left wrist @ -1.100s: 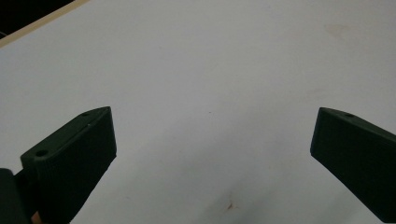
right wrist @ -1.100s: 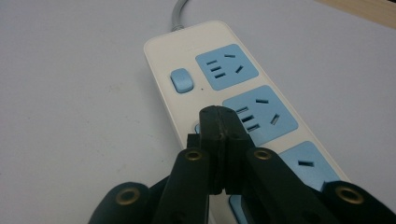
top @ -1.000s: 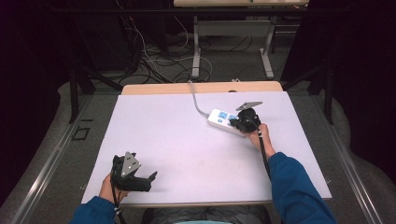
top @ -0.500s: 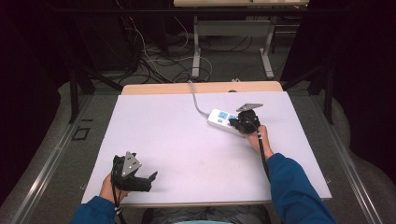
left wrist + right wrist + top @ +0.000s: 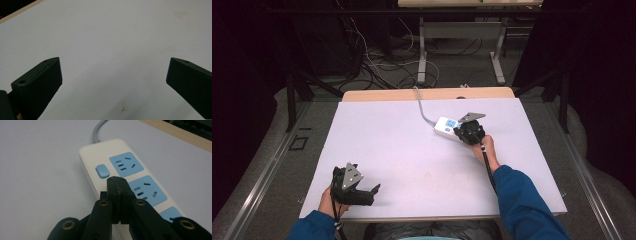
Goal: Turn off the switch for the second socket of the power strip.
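High view: set above the person's side, faced forward and down; the whole pale lilac-white flat-topped bench (image 5: 412, 150) is taken in from afar, with dark floor and cables beyond.

Left gripper view: carried on the left gripper (image 5: 113, 82), aimed low along two black, widely parted jaws; bare bench surface is seen at close range.

Right gripper view: carried on the right gripper (image 5: 117, 186), aimed along jaws pressed together; the white plastic power strip with blue sockets (image 5: 130, 177) is seen very near.

Shared: the strip (image 5: 447, 127) and right gripper (image 5: 469, 132) are also recorded, small, in the high view, as is the left gripper (image 5: 354, 187).
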Available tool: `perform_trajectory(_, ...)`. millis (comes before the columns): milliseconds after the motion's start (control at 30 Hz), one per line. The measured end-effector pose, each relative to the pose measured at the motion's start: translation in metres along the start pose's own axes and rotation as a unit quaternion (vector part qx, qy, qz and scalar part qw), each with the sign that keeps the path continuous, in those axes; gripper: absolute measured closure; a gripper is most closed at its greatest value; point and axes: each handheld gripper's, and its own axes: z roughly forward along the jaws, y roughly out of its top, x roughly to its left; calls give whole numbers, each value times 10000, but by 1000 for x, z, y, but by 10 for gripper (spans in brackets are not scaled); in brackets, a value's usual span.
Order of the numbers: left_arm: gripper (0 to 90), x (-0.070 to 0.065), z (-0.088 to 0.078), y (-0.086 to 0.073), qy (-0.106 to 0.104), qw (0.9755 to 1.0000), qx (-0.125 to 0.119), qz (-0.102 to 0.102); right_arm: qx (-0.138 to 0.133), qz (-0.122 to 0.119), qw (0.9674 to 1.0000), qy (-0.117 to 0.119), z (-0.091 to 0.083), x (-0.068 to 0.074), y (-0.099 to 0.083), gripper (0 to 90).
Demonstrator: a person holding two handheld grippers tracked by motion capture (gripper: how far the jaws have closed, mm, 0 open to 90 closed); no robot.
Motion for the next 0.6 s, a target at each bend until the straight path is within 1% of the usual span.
perform_trajectory(33, 1, 0, 0, 0, 4, 10000, 5, 8, -28, 68, 10000, 39, 0, -1, 0, 900)
perform_trajectory(67, 2, 0, 0, 0, -1, 10000, 2, 2, 27, 58, 10000, 38, -1, -1, 0, 900)
perform_trajectory(133, 2, 0, 0, 0, -2, 10000, 8, 4, 8, 31, 10000, 63, -1, -3, 0, 900)
perform_trajectory(200, 2, 0, 0, 0, -4, 10000, 7, 7, 19, 145, 9998, 108, -1, -3, 0, 900)
perform_trajectory(233, 1, 0, 0, 0, 4, 10000, -6, 7, 26, 166, 9998, 113, -2, -3, 0, 900)
perform_trajectory(267, 1, 0, 0, 0, 13, 10000, -22, 12, 22, 138, 9999, 93, -2, -4, 0, 900)
perform_trajectory(300, 1, 0, 0, 0, 10, 10000, -20, 12, 36, 213, 9997, 121, -2, -4, 0, 900)
perform_trajectory(367, 2, 0, 0, 0, 4, 10000, -16, 9, 51, 180, 9998, 109, -2, -5, 0, 900)
perform_trajectory(433, 1, 0, 0, 0, 7, 10000, -25, 20, 45, 216, 9997, 98, -3, -6, 0, 900)
perform_trajectory(467, 2, 0, 0, 0, 4, 10000, -25, 18, 23, 177, 9998, 78, -3, -7, 0, 900)
perform_trajectory(500, 2, 0, 0, 0, 2, 10000, -22, 21, 24, 219, 9997, 136, -3, -7, 0, 900)
perform_trajectory(567, 1, 0, 0, 0, 4, 10000, -21, 25, 26, 219, 9997, 115, -3, -7, 0, 900)
perform_trajectory(600, 1, 0, 0, 0, 5, 10000, -26, 29, 28, 168, 9998, 74, -3, -7, 0, 900)
